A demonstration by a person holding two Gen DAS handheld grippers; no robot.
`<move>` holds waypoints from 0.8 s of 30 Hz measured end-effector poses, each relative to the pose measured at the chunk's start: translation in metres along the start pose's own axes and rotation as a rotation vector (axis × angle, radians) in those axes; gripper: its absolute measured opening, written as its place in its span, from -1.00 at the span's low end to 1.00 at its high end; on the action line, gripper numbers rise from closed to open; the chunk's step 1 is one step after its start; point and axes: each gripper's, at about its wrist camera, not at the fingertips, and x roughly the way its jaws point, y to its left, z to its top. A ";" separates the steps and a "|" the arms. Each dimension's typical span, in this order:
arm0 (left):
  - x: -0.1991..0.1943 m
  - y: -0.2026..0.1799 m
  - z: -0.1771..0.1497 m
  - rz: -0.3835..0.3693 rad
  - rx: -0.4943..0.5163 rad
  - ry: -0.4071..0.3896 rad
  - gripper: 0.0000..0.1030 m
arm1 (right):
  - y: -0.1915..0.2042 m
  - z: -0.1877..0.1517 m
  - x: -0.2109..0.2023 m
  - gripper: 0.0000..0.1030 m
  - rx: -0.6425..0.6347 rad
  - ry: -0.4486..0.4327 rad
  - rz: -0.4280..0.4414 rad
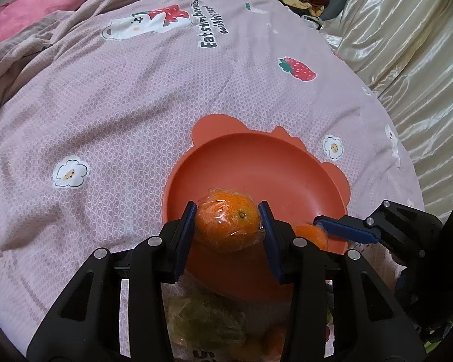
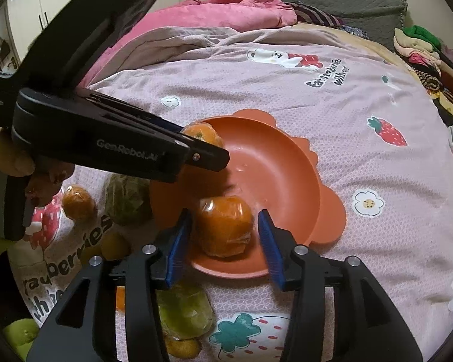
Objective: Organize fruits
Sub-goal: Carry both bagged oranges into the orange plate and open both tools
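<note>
An orange-red bowl with scalloped handles sits on the pink bedspread; it also shows in the right wrist view. My left gripper is shut on a plastic-wrapped orange and holds it over the bowl's near rim; this orange shows in the right wrist view too. A second wrapped orange rests inside the bowl. My right gripper is open, its blue pads on either side of that orange with a gap on the right side.
Several wrapped fruits lie on the bedspread near the bowl: a small orange, a green one, another green one and yellow-green ones. Pink blanket and clothes pile at the back.
</note>
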 end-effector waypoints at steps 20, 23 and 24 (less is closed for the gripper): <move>-0.003 0.000 -0.003 0.006 -0.009 -0.007 -0.31 | -0.006 -0.011 -0.028 0.12 0.064 -0.061 -0.008; -0.014 -0.001 -0.003 0.007 -0.006 -0.037 -0.25 | -0.009 -0.014 -0.033 0.18 0.080 -0.073 -0.008; -0.017 0.000 -0.003 0.011 -0.006 -0.046 -0.21 | -0.009 -0.015 -0.035 0.19 0.086 -0.077 -0.009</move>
